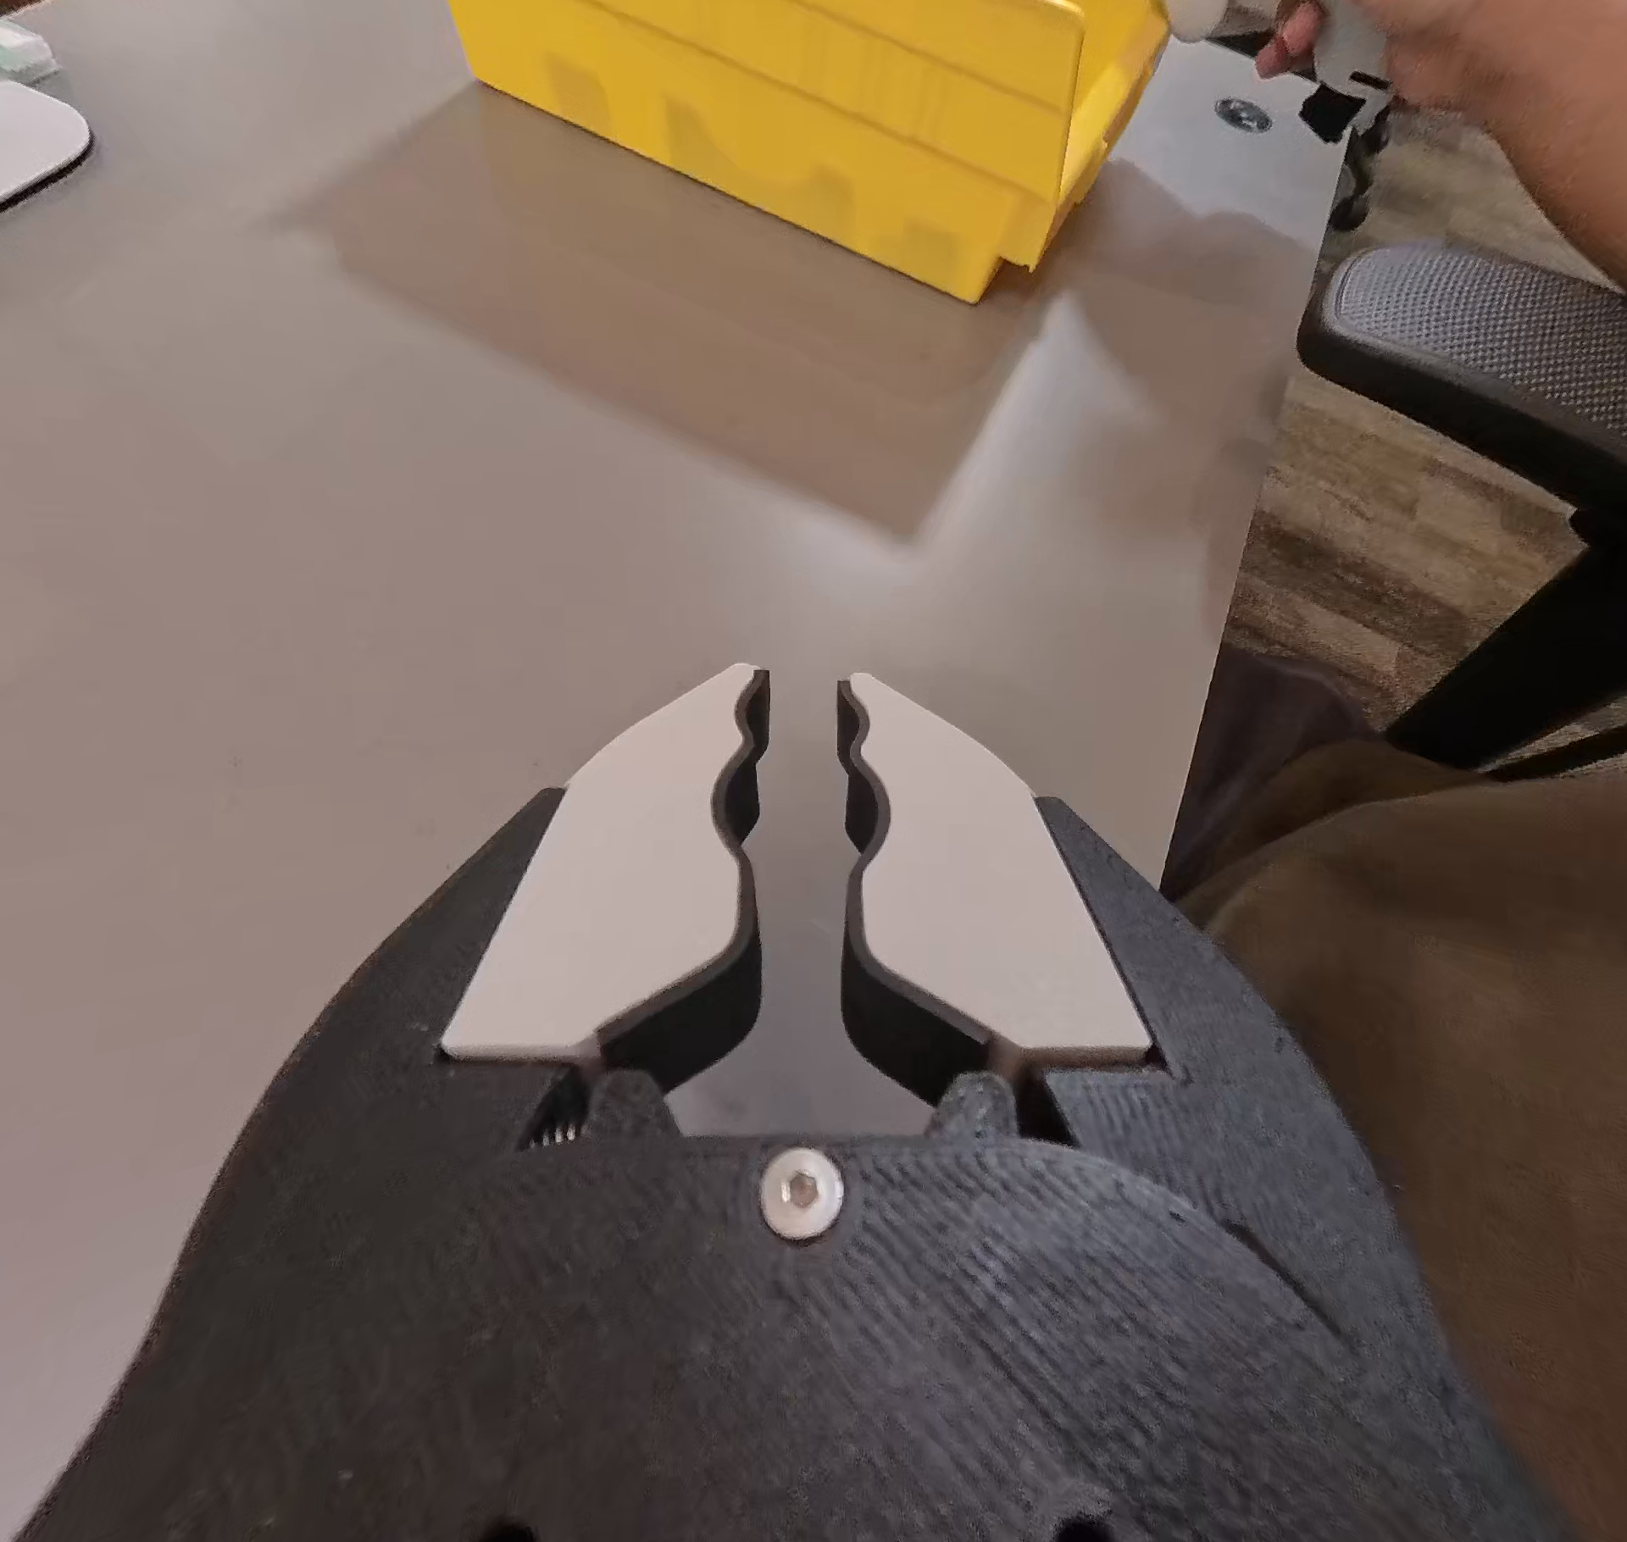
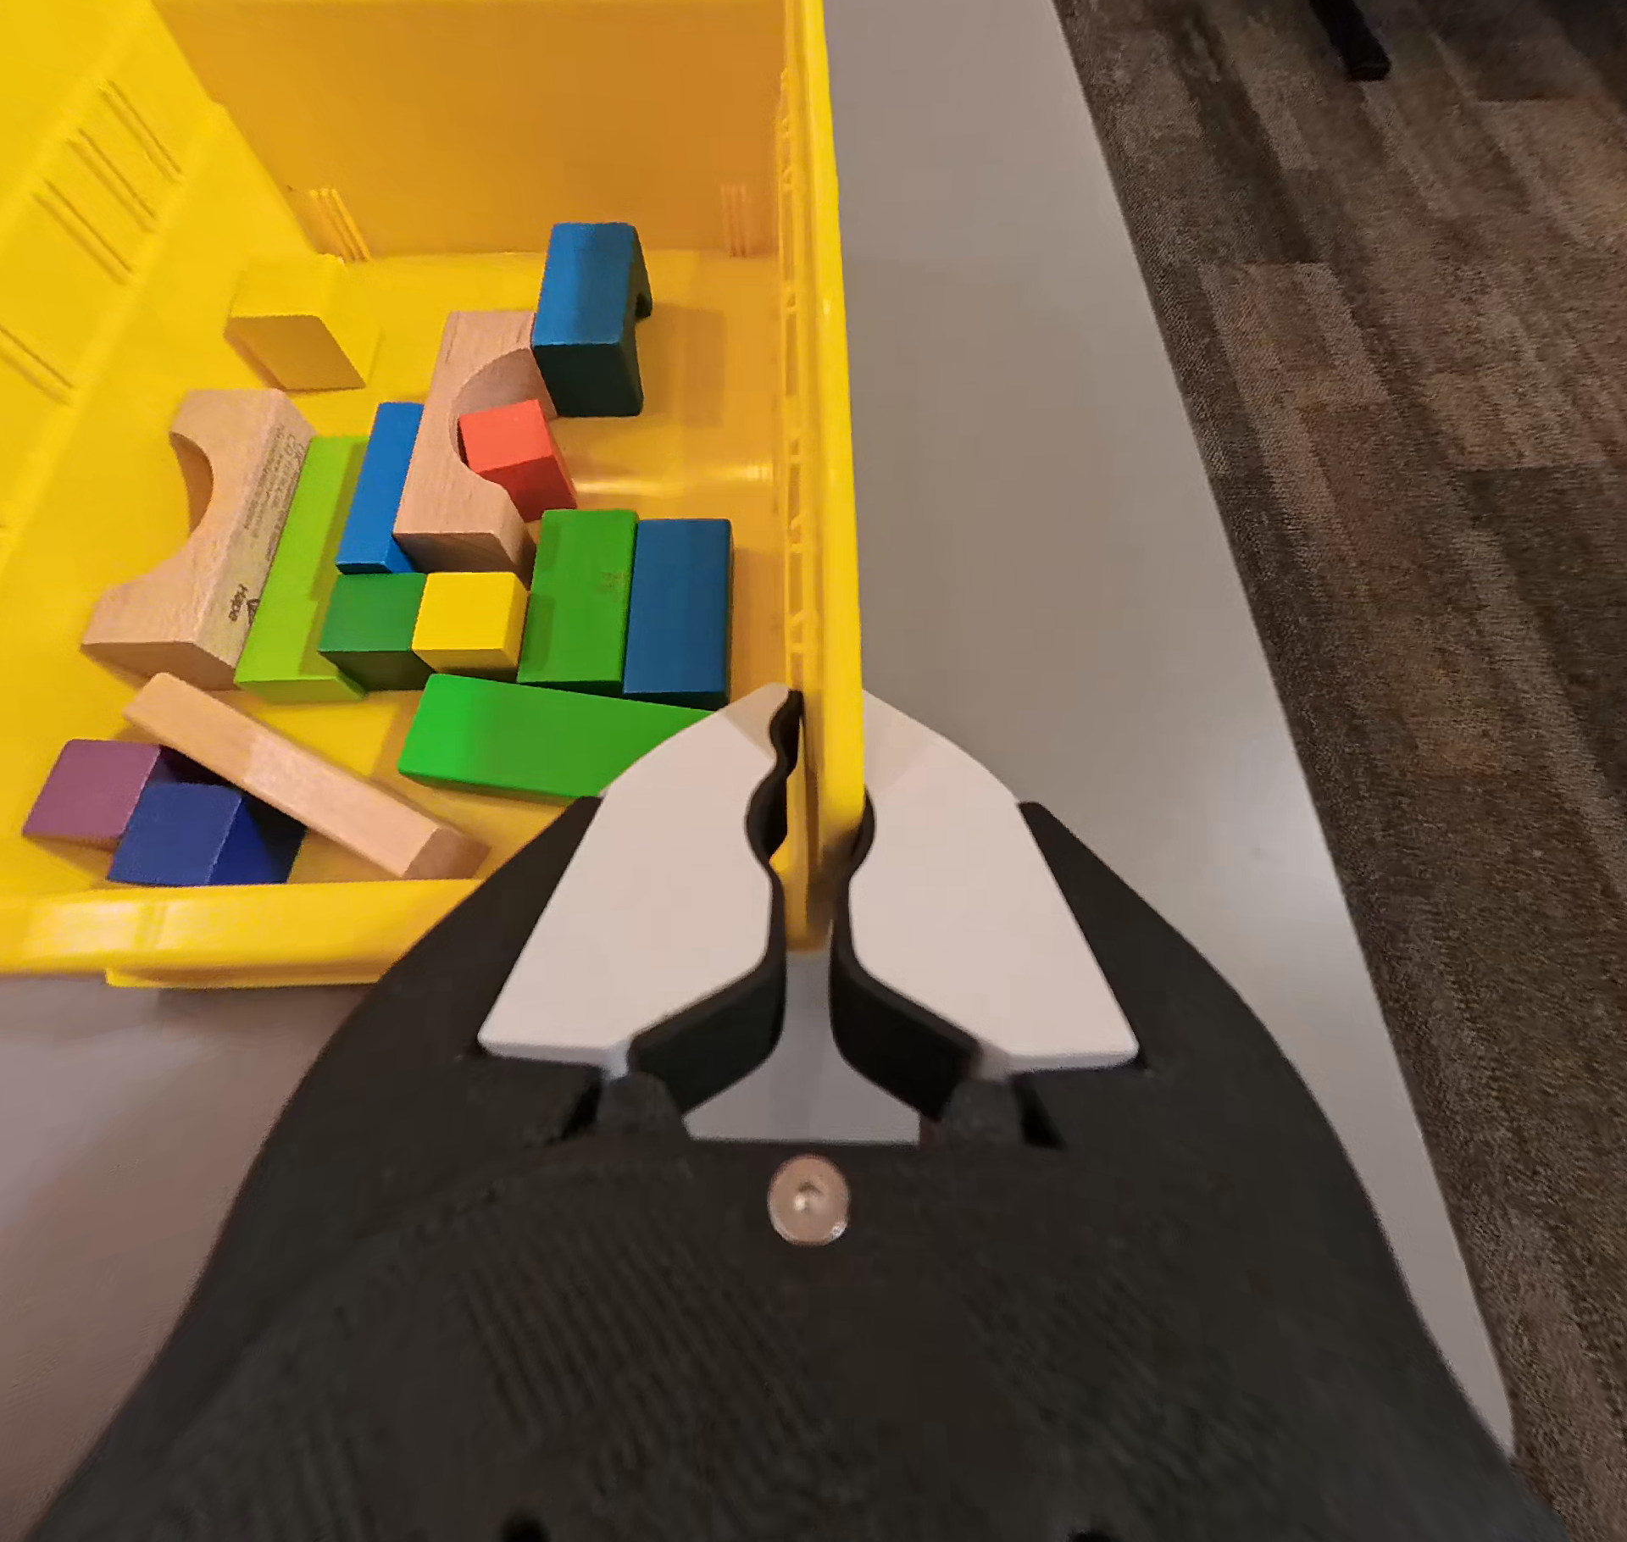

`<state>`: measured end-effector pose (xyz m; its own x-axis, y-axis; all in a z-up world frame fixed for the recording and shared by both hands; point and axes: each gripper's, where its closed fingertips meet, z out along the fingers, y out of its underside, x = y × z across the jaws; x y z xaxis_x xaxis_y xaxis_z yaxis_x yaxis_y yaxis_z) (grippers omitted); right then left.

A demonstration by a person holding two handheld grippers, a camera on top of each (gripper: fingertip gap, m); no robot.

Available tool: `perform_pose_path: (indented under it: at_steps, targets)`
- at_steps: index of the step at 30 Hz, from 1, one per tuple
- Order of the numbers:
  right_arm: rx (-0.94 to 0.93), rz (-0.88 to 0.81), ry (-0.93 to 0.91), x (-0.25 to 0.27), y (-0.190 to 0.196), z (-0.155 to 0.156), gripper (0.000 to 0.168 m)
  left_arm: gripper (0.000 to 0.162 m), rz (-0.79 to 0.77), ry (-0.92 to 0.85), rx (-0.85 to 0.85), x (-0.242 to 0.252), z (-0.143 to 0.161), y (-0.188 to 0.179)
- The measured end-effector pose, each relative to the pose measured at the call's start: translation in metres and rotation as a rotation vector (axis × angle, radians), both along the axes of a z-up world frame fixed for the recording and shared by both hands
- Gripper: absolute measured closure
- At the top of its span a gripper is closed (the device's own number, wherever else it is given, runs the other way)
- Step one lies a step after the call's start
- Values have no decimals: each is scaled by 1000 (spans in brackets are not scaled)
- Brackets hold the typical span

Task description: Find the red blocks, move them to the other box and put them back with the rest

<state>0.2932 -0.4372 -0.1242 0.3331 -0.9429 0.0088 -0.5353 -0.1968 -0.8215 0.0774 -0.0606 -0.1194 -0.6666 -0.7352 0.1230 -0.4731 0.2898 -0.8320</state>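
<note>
A: Step? Right gripper (image 2: 826, 782) fingers clamp the yellow plastic box's (image 2: 814, 408) side wall, at the worktop's right edge; left gripper (image 1: 801, 707) empty, fingers slightly parted.
B: Next, likely release, reach the small red wooden block (image 2: 515, 457) inside

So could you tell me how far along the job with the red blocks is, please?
Nothing looks done yet: one red block lies in the yellow box among the other blocks. In hand: the right gripper is clamped on that box's side wall; the left gripper is empty, slightly open over the table. Left: moving the red block out and back. No second box is clearly in view.
</note>
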Motion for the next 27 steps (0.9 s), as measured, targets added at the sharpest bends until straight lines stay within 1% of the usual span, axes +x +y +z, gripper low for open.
perform_pose_path:
  at_steps: [6, 10, 11, 12, 13, 14, 16, 17, 18, 19, 20, 21, 22, 24, 26, 27]
  targets:
    - [34, -24, 12, 4, -4, 0, 164, 145, 8, 1, -1, 1, 0, 0]
    - [-18, -35, 3, 5, -7, 0, 162, 144, 15, 19, -27, 2, 1, 2]
    - [-42, -67, -12, 5, -12, 3, 158, 144, 20, 21, -30, 3, 1, 3]
    - [-65, -118, -47, 7, -20, 14, 138, 144, 27, 22, -34, 4, 1, 4]
    - [-64, -159, -107, 7, -26, 33, 111, 144, 33, 26, -40, 4, 1, 5]
    - [-26, -187, -198, 6, -27, 59, 103, 144, 39, 31, -47, 4, 1, 5]
    - [118, -172, -410, 1, -12, 121, 103, 144, 50, 41, -69, 4, 2, 6]
    - [183, -131, -499, -3, 6, 149, 104, 144, 54, 45, -77, 4, 2, 7]
    - [230, -66, -567, -8, 31, 173, 106, 144, 60, 45, -82, 4, 3, 8]
    - [252, 22, -611, -13, 65, 189, 107, 143, 70, 42, -81, 6, 3, 10]
    - [255, 124, -631, -18, 105, 196, 108, 143, 82, 38, -79, 8, 3, 12]
    - [258, 234, -631, -24, 151, 196, 110, 143, 96, 35, -75, 10, 3, 15]
    - [281, 350, -618, -32, 199, 189, 110, 143, 115, 30, -70, 12, 3, 19]
    - [395, 570, -537, -57, 293, 161, 113, 139, 167, 12, -65, 18, 4, 30]
    - [502, 731, -357, -84, 367, 123, 111, 132, 235, -18, -72, 24, 10, 46]
    - [522, 804, -257, -98, 393, 108, 111, 130, 271, -41, -79, 28, 14, 56]
